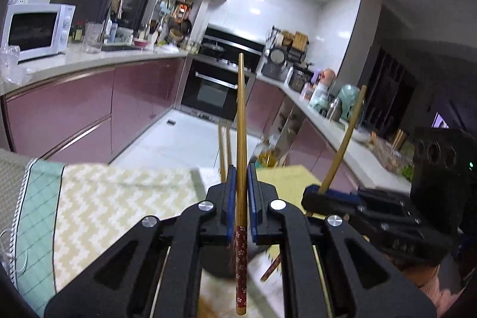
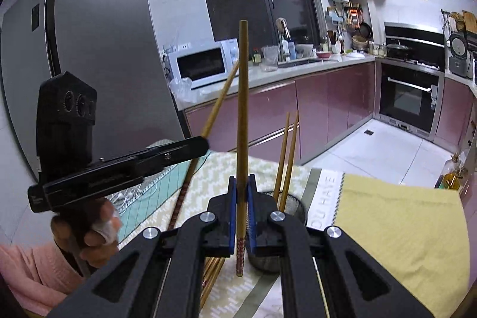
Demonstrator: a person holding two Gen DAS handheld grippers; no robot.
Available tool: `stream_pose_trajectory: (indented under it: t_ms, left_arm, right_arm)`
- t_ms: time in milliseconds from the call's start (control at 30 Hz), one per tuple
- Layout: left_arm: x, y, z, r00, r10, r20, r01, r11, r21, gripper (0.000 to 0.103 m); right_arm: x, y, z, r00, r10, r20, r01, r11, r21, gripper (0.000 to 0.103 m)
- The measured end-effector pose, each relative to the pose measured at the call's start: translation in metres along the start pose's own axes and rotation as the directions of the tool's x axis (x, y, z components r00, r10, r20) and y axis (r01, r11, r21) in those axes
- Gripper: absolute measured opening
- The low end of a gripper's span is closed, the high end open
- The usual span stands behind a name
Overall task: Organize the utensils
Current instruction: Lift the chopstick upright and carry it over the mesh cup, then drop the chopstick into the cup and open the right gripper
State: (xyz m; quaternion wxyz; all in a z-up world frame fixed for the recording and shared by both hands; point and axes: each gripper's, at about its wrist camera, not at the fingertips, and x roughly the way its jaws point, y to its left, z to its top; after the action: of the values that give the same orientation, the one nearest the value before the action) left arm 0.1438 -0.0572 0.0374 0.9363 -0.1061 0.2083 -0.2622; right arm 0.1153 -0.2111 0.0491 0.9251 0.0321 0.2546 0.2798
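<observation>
Gripping one chopstick (image 1: 241,121) upright in the left gripper (image 1: 241,198) and another chopstick (image 2: 242,115) in the right gripper (image 2: 242,198) (both clamped), with the mesh holder (image 2: 293,210) just right of the right jaws, nearer that hand.

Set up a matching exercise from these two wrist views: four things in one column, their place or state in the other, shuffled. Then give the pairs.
Things:
1. left tongs
2. round dark mesh holder
3. plain yellow cloth
4. white microwave oven

Places or states:
A. on the kitchen counter
B. two wooden chopsticks standing in it
C. shut on a wooden chopstick with a red patterned end
D. spread flat to the right of the holder

Pairs: 1-C, 2-B, 3-D, 4-A
</observation>
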Motion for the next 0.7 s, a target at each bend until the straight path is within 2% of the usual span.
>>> stream_pose_trajectory:
  t_ms: [133,233,333,500,700]
  left_arm:
    - [0.017,-0.008,0.013,0.999,-0.004,0.039,0.004,1.0,0.002,0.008]
    - [0.031,-0.011,0.018,0.998,0.017,0.068,-0.018,1.0,0.009,0.008]
    - [0.045,-0.008,0.022,0.996,0.024,0.082,-0.022,1.0,-0.015,0.008]
    - [0.064,-0.003,0.017,0.995,0.057,0.084,-0.054,0.998,-0.028,0.008]
    - [0.085,0.002,0.001,0.995,0.08,0.061,-0.08,0.997,-0.015,0.008]
  right_arm:
    - [-0.003,-0.007,0.015,0.999,-0.01,0.039,0.01,1.0,-0.005,0.006]
    - [0.002,-0.013,0.024,0.998,-0.023,0.057,0.023,1.0,-0.003,0.006]
    - [0.008,-0.019,0.027,0.997,-0.035,0.066,0.035,0.999,0.008,0.006]
    - [0.02,-0.027,0.026,0.997,-0.05,0.054,0.049,0.999,0.022,0.006]
    - [0.04,-0.036,0.019,0.998,-0.065,-0.002,0.065,0.997,0.036,0.006]
